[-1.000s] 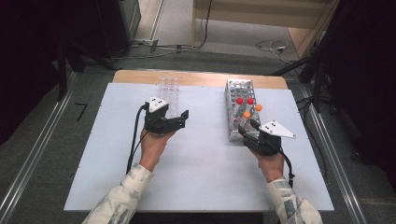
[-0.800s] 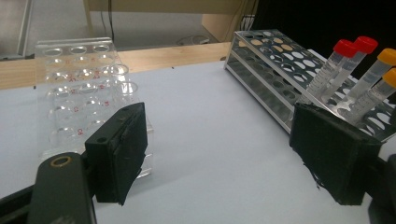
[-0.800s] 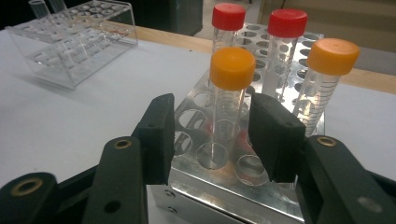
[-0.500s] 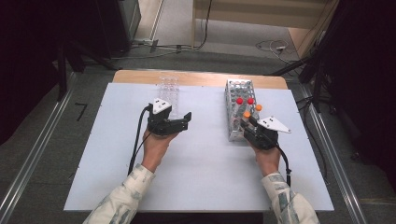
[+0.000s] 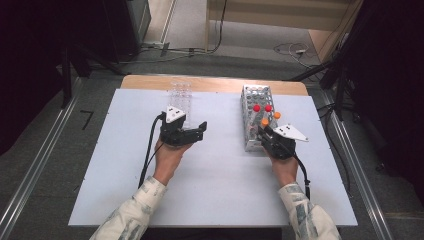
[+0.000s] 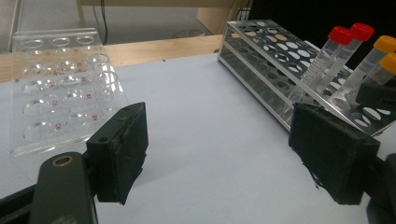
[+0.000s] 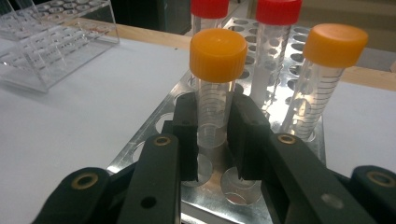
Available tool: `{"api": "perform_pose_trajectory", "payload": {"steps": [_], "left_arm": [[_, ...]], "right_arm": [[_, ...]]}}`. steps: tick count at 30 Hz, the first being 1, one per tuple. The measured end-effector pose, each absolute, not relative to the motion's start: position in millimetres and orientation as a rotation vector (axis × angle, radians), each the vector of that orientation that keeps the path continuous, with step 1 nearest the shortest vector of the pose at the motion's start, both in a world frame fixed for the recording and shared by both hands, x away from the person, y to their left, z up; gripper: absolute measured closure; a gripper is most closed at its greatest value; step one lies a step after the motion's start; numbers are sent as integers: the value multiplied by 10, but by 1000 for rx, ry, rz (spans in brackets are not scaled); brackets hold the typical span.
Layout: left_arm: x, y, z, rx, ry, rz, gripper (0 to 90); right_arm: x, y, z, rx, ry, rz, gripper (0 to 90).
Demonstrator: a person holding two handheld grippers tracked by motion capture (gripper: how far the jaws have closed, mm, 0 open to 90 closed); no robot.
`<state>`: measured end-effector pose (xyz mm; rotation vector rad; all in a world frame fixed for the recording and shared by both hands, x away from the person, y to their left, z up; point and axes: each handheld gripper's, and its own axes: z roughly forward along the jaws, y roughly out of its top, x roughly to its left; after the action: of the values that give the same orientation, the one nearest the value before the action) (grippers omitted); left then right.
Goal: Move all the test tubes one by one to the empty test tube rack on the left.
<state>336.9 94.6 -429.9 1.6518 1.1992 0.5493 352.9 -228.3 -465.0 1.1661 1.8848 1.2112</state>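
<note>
A metal tube rack point(image 5: 256, 94) stands right of centre on the white table and holds two red-capped tubes point(image 5: 256, 107) and two orange-capped tubes point(image 5: 276, 115). My right gripper point(image 7: 215, 135) has just been closing and is now shut on the nearer orange-capped tube point(image 7: 217, 79), both pads pressing its clear body just above the rack point(image 7: 154, 135). The tube stands upright in its hole. My left gripper point(image 5: 200, 131) hovers open and empty over bare table, between a clear acrylic rack point(image 5: 181, 95) and the metal rack point(image 6: 261, 51).
The clear acrylic rack point(image 6: 60, 88) sits at the back left with empty holes. A wooden strip point(image 5: 215, 84) runs along the table's far edge. Bare white table surface point(image 5: 220, 185) lies between and in front of both hands.
My right gripper has moved slightly toward the rack and its jaws have closed around the orange-capped tube. The left hand has stayed where it was.
</note>
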Motion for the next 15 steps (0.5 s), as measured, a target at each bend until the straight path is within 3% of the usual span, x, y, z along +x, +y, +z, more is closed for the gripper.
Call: {"api": "perform_pose_trajectory", "payload": {"steps": [15], "left_arm": [[3329, 954, -4260, 1641, 1187, 538, 204]], "right_arm": [[3332, -2321, -4253, 1076, 1811, 1290, 715]]}}
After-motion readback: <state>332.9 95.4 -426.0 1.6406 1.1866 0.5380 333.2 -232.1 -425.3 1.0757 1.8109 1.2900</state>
